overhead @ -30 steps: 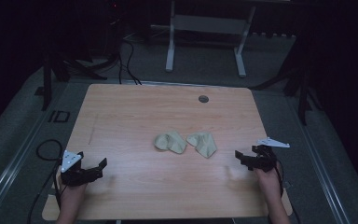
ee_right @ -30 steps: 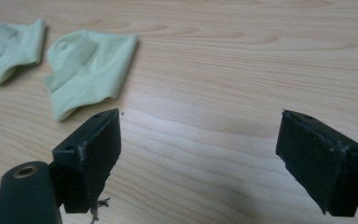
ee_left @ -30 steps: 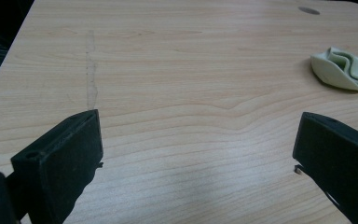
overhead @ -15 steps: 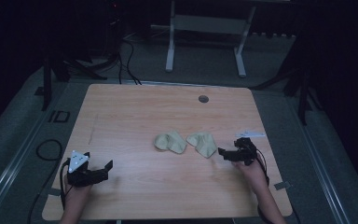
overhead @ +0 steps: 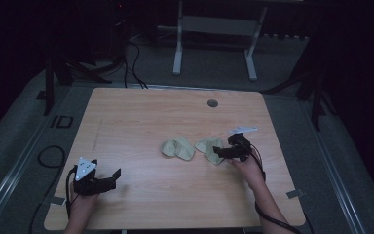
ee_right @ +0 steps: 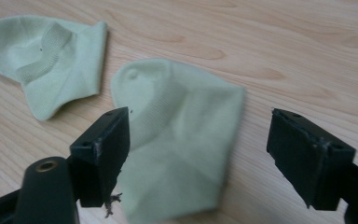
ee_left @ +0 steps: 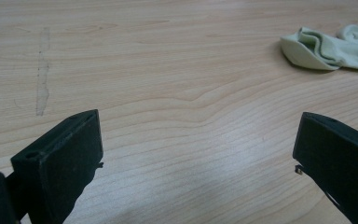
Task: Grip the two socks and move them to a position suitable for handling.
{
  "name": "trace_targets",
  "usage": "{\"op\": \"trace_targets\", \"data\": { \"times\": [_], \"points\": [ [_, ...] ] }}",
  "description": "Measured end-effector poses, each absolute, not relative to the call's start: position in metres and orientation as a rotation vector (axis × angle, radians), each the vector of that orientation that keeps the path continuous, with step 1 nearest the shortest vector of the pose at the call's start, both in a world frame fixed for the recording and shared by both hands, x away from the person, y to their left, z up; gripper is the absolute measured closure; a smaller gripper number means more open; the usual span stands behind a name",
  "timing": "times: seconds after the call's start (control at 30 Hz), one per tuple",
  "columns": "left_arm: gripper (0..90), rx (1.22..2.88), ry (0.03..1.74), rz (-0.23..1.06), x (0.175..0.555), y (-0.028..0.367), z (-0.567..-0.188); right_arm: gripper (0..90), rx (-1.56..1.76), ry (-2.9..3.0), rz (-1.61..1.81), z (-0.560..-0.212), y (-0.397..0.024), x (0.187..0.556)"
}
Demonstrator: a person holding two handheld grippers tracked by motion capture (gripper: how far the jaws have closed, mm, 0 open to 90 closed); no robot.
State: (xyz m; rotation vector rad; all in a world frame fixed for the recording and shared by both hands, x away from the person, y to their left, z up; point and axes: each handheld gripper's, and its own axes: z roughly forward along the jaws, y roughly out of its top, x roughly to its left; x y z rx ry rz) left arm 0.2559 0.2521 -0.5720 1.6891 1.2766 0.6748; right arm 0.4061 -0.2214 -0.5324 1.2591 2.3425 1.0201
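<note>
Sliding in from the desk's right edge, the right tongs (overhead: 220,152) have reached the nearer pale green crumpled cotton sock (ee_right: 182,154); their jaws have just been closing slightly, still unclamped, straddling it. Its twin sock (overhead: 177,147) lies just beside, toward the left tongs (overhead: 113,176), which gape wide, well apart. No readable labels on either sock.

We saw the right gripper (overhead: 220,152), jaws just closing, at the right sock (overhead: 210,147); the left gripper (overhead: 108,178) sat near-left on the table (overhead: 141,112).
</note>
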Motion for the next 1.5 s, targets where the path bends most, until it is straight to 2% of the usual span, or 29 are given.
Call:
{"op": "trace_targets", "data": {
  "times": [0.63,0.73,0.8,0.97,1.03,1.23,1.5],
  "points": [
    [1.3,1.665,1.28,0.669,0.255,0.256,-0.57,27.7,1.222,2.334,0.848,-0.558,-0.182,0.429],
    [1.3,1.662,1.276,0.664,0.255,0.257,-0.57,35.3,1.216,2.344,0.848,-0.557,-0.181,0.427],
    [1.3,1.65,1.287,0.655,0.256,0.257,-0.569,45.8,1.219,2.347,0.845,-0.556,-0.179,0.426],
    [1.3,1.648,1.266,0.652,0.255,0.252,-0.567,63.4,1.22,2.32,0.836,-0.555,-0.173,0.418],
    [1.3,1.644,1.26,0.631,0.255,0.248,-0.566,73.2,1.22,2.309,0.835,-0.555,-0.172,0.417],
    [1.3,1.696,1.192,0.655,0.252,0.236,-0.565,78.5,1.208,2.29,0.815,-0.556,-0.168,0.416],
    [1.3,1.701,1.203,0.648,0.253,0.235,-0.567,79.4,1.245,2.325,0.801,-0.54,-0.169,0.42]
  ]
}}
